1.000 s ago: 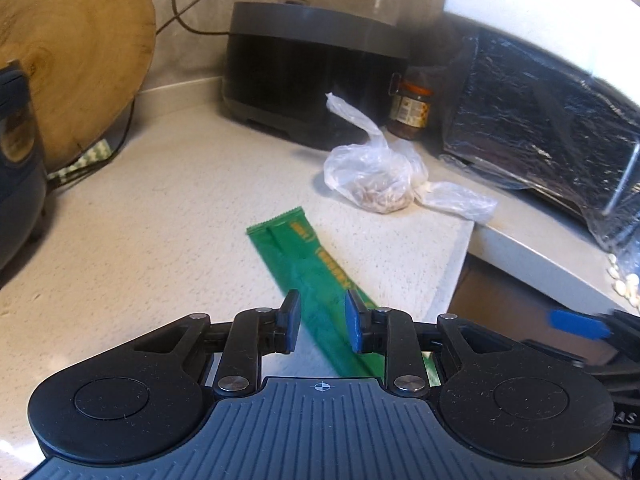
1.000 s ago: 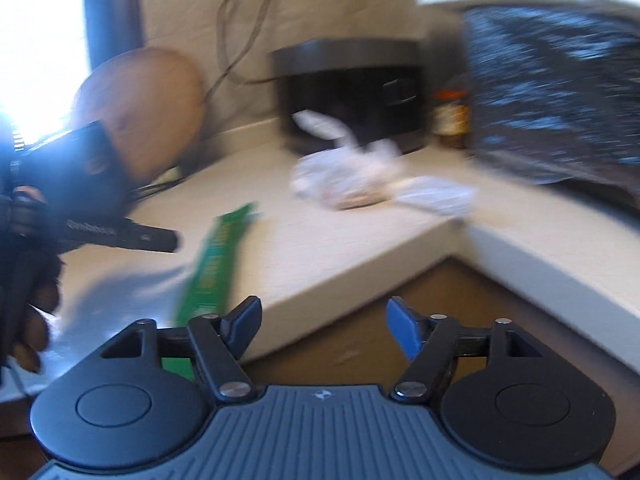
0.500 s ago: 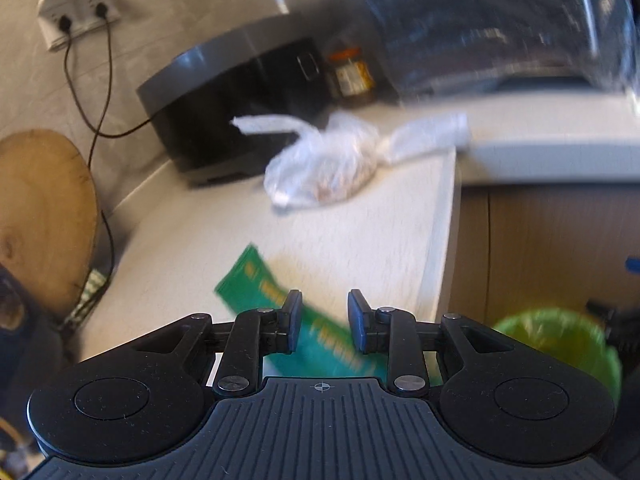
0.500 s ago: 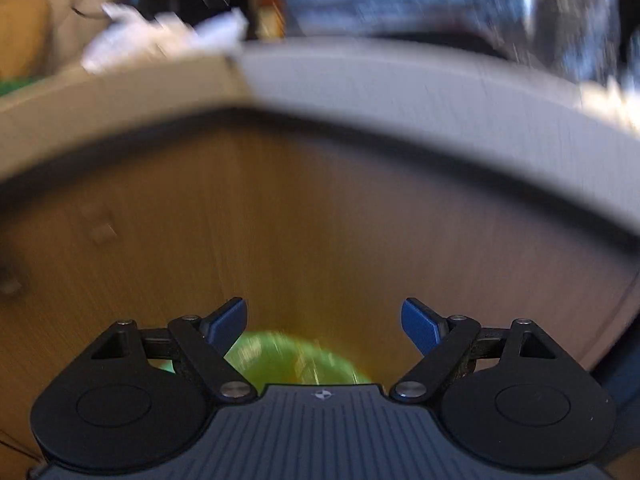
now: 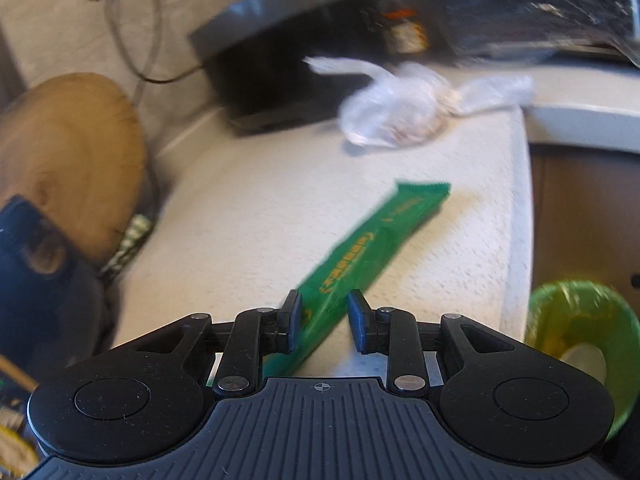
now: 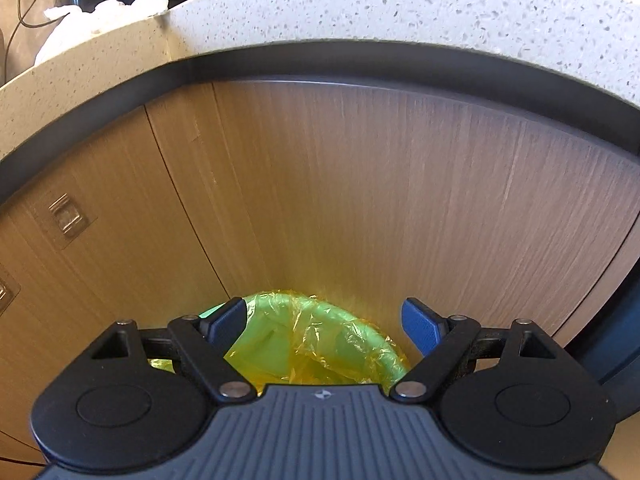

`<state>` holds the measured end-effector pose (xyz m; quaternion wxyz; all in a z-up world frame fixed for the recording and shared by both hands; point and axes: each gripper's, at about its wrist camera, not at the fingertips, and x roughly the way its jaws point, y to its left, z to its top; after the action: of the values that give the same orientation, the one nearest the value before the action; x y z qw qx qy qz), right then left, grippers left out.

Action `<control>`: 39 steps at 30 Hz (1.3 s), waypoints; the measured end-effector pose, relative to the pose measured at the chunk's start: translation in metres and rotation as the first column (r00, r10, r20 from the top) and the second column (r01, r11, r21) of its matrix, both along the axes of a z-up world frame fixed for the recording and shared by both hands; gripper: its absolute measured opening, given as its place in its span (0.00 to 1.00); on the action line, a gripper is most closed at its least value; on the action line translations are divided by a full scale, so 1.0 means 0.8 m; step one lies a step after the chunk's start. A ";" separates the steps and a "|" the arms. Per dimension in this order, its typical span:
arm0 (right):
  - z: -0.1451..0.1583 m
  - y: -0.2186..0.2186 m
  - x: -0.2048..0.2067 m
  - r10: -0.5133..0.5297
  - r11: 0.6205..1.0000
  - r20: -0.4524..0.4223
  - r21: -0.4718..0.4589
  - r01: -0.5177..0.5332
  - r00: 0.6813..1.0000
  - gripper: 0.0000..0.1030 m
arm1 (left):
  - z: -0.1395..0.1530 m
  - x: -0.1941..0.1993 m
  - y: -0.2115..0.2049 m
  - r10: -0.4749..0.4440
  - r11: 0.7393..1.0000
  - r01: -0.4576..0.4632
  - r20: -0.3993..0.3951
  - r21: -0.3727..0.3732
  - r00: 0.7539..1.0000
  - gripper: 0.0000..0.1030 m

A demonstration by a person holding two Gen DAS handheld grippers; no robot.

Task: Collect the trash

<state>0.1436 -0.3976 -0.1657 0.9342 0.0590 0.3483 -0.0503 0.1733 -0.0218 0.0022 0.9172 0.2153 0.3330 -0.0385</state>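
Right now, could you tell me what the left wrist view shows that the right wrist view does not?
Only the left wrist view shows the green wrapper lying on the countertop, its near end between the opening fingers of the left gripper, and the wooden board. Only the right wrist view shows the cabinet door and the open, empty right gripper. Both show the green-lined bin, the knotted plastic bag and the black appliance.

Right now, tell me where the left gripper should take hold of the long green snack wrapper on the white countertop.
Grip the long green snack wrapper at its near end, which already lies between the opening fingers of the left gripper. It is a flat, thin strip running diagonally away, so come from this near side, across its narrow width, and pinch the faces, probably lifting an edge off the countertop first.
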 end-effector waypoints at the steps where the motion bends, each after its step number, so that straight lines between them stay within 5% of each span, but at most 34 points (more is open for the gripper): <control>1: 0.002 0.005 -0.002 0.007 1.000 0.000 -0.001 -0.007 1.000 0.83 | -0.003 0.002 0.000 -0.017 1.000 0.017 -0.007 0.003 1.000 0.32; 8: 0.044 0.018 -0.010 0.065 0.998 0.073 0.005 -0.065 0.995 0.83 | 0.011 0.006 0.005 -0.150 0.988 0.150 0.007 -0.023 0.989 0.32; 13: 0.141 0.048 -0.002 0.158 0.987 0.223 -0.056 -0.149 0.962 0.88 | 0.008 0.017 -0.005 -0.258 0.960 0.260 -0.036 0.101 0.966 0.32; 19: 0.242 0.098 0.069 0.295 0.949 0.294 0.021 -0.315 0.909 0.94 | 0.004 0.040 0.004 -0.282 0.959 0.282 -0.104 -0.017 0.954 0.32; 21: 0.260 0.126 0.109 0.336 0.936 0.283 0.005 -0.352 0.899 0.96 | 0.007 0.045 0.009 -0.298 0.954 0.290 -0.117 -0.079 0.947 0.34; 26: 0.269 0.200 0.218 0.370 0.928 0.207 -0.045 -0.369 0.906 0.96 | 0.011 0.062 0.018 -0.339 0.922 0.294 -0.158 -0.252 0.927 0.55; 30: 0.244 0.240 0.297 0.388 0.921 0.065 -0.068 -0.384 0.919 0.96 | 0.010 0.063 0.021 -0.316 0.929 0.283 -0.114 -0.239 0.942 0.52; 34: 0.220 0.236 0.331 0.357 0.930 -0.005 0.091 -0.355 0.934 0.96 | 0.008 0.067 0.029 -0.286 0.939 0.258 -0.102 -0.229 0.953 0.53; 36: 0.219 0.231 0.320 0.352 0.930 0.026 0.107 -0.353 0.936 0.90 | 0.007 0.071 0.034 -0.272 0.939 0.241 -0.101 -0.247 0.957 0.53; 38: 0.222 0.232 0.308 0.380 0.919 0.018 0.107 -0.379 0.925 0.49 | 0.007 0.074 0.036 -0.253 0.942 0.222 -0.099 -0.250 0.962 0.53; 39: 0.226 0.232 0.300 0.393 0.914 0.016 0.106 -0.392 0.919 0.41 | 0.007 0.075 0.036 -0.245 0.944 0.215 -0.096 -0.250 0.965 0.53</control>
<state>0.3837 -0.2120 0.0152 0.9197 0.0379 0.3578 0.1569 0.2329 0.0069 0.0075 0.9026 0.1388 0.3557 -0.1987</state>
